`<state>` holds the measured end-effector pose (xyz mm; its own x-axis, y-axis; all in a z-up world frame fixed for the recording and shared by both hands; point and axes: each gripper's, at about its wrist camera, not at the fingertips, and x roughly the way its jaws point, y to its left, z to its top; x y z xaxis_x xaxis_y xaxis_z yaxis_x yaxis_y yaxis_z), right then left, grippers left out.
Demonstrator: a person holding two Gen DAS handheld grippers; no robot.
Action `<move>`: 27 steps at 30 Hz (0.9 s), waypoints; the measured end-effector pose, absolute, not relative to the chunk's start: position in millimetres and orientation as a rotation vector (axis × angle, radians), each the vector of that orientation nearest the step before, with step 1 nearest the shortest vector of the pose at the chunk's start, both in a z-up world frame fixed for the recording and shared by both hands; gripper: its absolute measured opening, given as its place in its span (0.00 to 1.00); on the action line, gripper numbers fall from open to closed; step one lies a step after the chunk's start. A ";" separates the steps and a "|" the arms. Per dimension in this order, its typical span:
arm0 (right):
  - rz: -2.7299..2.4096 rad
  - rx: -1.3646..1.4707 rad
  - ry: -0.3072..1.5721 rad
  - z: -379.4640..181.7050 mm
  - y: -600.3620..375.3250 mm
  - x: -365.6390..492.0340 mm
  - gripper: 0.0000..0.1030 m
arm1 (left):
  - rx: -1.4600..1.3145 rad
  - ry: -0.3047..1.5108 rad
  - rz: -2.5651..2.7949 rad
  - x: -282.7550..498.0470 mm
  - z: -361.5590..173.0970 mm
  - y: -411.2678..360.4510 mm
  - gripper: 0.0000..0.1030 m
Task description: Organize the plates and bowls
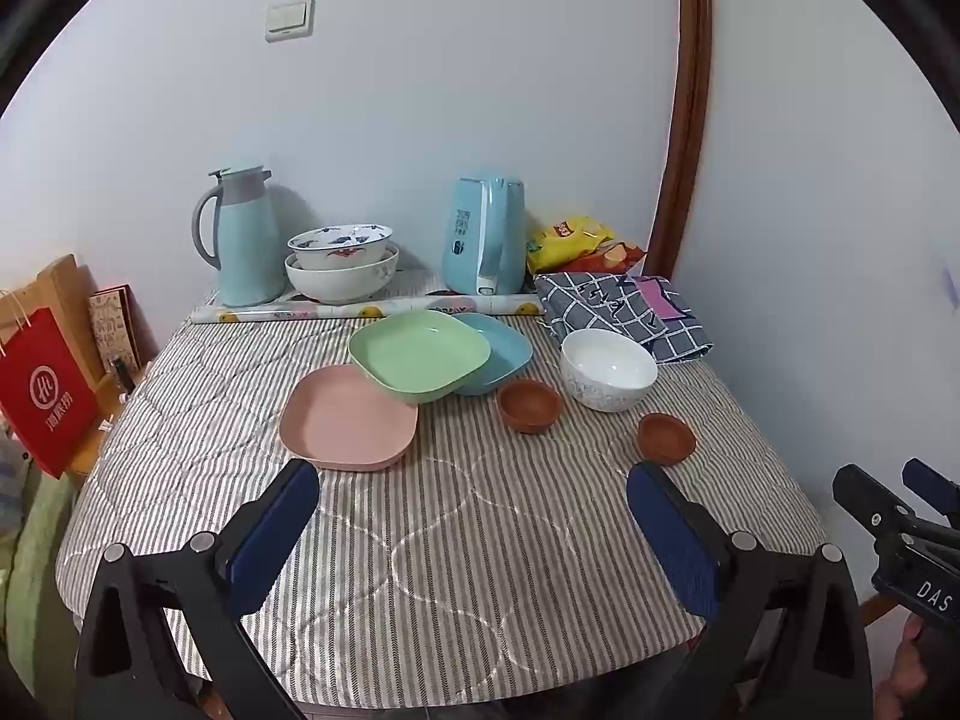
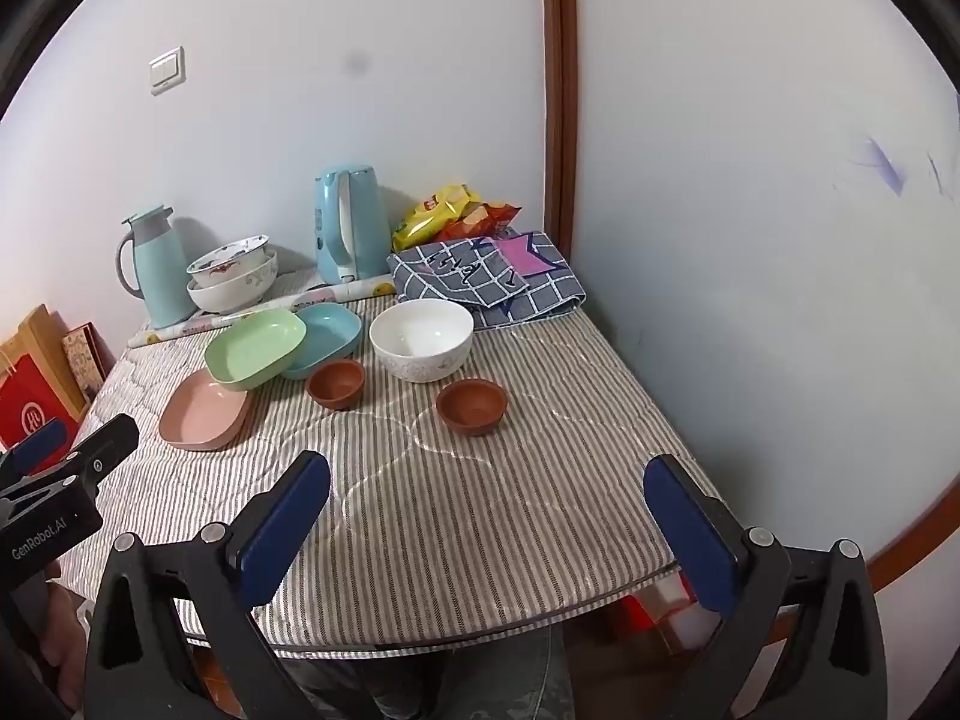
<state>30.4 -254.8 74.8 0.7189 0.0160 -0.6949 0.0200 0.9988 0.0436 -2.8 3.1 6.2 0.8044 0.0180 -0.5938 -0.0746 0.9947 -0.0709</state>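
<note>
On the striped tablecloth (image 1: 456, 546) lie a pink plate (image 1: 348, 417), a green plate (image 1: 420, 354) leaning over it and over a blue plate (image 1: 501, 348). To their right stand a white bowl (image 1: 607, 377) and two small brown bowls (image 1: 531, 405) (image 1: 666, 438). The right wrist view shows the same pink plate (image 2: 204, 414), green plate (image 2: 255, 348), blue plate (image 2: 327, 336), white bowl (image 2: 421, 341) and brown bowls (image 2: 336, 383) (image 2: 472, 405). My left gripper (image 1: 474, 483) and right gripper (image 2: 489, 477) hover open over the table's near part, holding nothing.
At the back stand a light blue thermos jug (image 1: 240, 237), two stacked patterned bowls (image 1: 341, 267), a blue kettle (image 1: 483, 234), snack bags (image 1: 570, 240) and a folded checked cloth (image 1: 624, 312). A red paper bag (image 1: 45, 396) stands left of the table. Walls close the back and right.
</note>
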 end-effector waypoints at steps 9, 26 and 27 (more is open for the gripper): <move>-0.003 0.049 0.764 73.1 -251.2 30.0 1.00 | -0.083 0.626 0.051 -3.6 7.4 1.7 1.00; -0.002 0.059 0.764 73.2 -253.2 30.2 1.00 | -0.084 0.625 0.056 -5.1 9.4 4.7 1.00; -0.001 0.059 0.763 73.3 -253.0 29.6 1.00 | -0.084 0.625 0.057 -5.3 9.1 4.2 1.00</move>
